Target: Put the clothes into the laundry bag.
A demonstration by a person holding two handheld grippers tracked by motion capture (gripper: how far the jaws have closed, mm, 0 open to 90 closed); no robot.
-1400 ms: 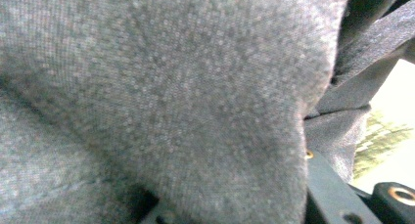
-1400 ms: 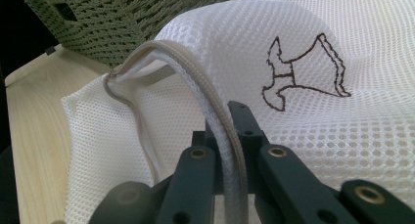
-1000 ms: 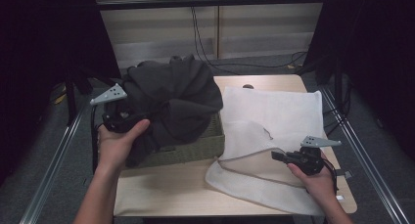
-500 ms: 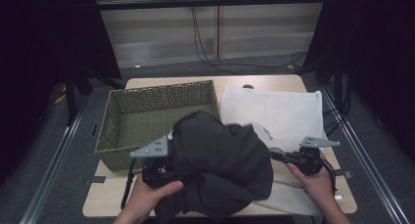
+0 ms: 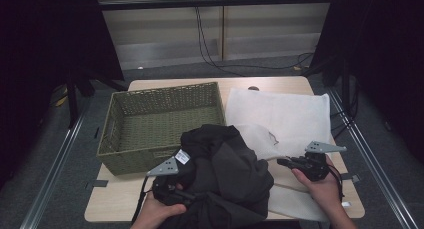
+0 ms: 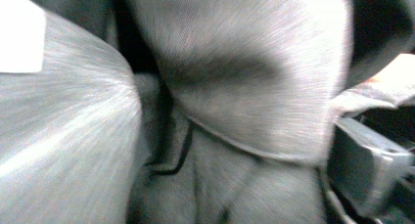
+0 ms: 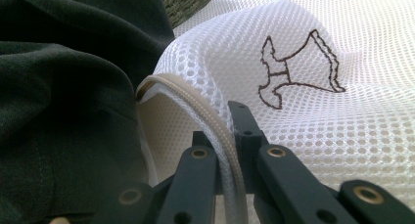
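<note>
While the high view takes in the whole tabletop, with the empty green wicker basket at its left and the white mesh laundry bag spread at its right, the dark garment lies heaped at the near edge between them, partly over the bag's mouth and touching the basket's front wall. Close up, the right gripper view adds what the high one cannot: a small embroidered dog outline on the mesh, and the bag's beige corded rim. The right gripper is pressed together on that rim, pinching it. The left gripper sits buried in the garment; its jaws have just been opening, and the blurred left gripper view shows cloth folds crowding against it, with no clear pinch.
</note>
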